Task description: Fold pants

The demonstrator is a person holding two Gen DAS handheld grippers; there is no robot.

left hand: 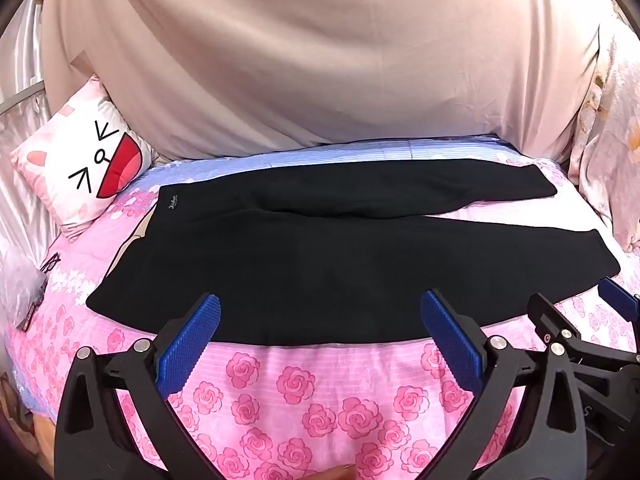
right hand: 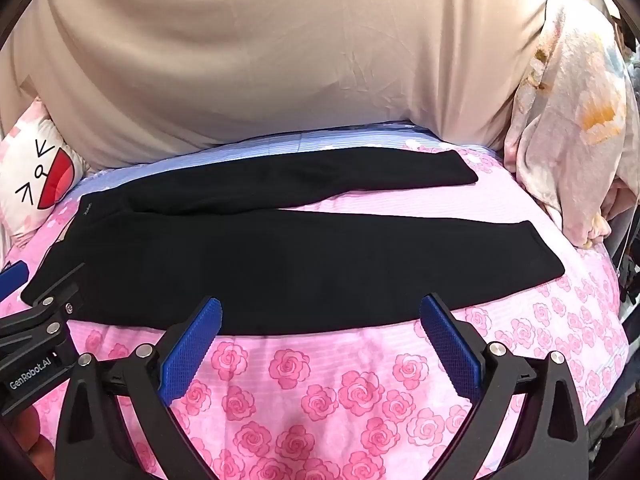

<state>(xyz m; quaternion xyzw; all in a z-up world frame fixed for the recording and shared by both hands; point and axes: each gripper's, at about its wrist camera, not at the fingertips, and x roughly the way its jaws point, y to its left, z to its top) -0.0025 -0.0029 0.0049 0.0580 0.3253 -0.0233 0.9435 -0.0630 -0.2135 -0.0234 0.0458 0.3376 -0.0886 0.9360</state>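
Black pants [left hand: 320,256] lie flat on the pink rose bedsheet [left hand: 304,392], waistband at the left, both legs stretching right and spread apart at the cuffs. They also show in the right wrist view [right hand: 288,256]. My left gripper [left hand: 320,312] is open and empty, hovering over the near edge of the pants. My right gripper [right hand: 320,312] is open and empty, also at the near edge, further toward the cuffs. The right gripper shows at the right in the left wrist view [left hand: 576,320]; the left gripper shows at the left in the right wrist view [right hand: 36,304].
A cat-face pillow [left hand: 88,164] sits at the back left. A beige sheet [left hand: 320,60] hangs behind the bed. A floral quilt [right hand: 572,128] is bunched at the right. Small items and a plastic bag [left hand: 24,284] lie at the left edge.
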